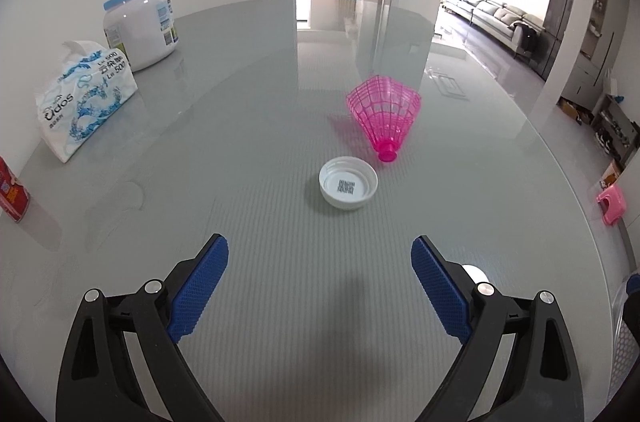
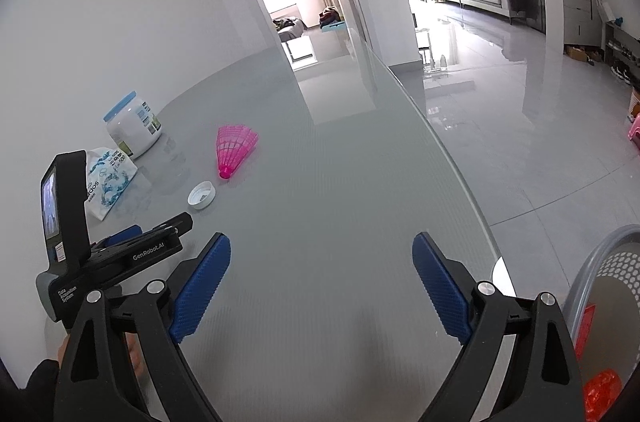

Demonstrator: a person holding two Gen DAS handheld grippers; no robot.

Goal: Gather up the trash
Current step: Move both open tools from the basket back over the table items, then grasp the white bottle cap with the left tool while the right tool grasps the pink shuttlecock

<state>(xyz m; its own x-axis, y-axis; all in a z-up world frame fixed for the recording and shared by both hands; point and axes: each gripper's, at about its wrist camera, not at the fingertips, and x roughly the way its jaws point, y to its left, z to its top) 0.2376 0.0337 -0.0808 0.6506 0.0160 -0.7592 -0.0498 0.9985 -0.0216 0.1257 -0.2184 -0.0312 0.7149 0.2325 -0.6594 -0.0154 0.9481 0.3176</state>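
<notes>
Two grippers' ribbed fingers [image 1: 200, 292] spread (empty), round wht cap [image 1: 348, 188], pink mesh shuttlecock [image 1: 383, 113].

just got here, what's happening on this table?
A person is clearing trash with two handheld claws. The left claw is open and empty, lined up on the white bottle cap lying beside the pink shuttlecock. The right claw is also open and empty, near the trash bin, which already holds some red items.
</notes>
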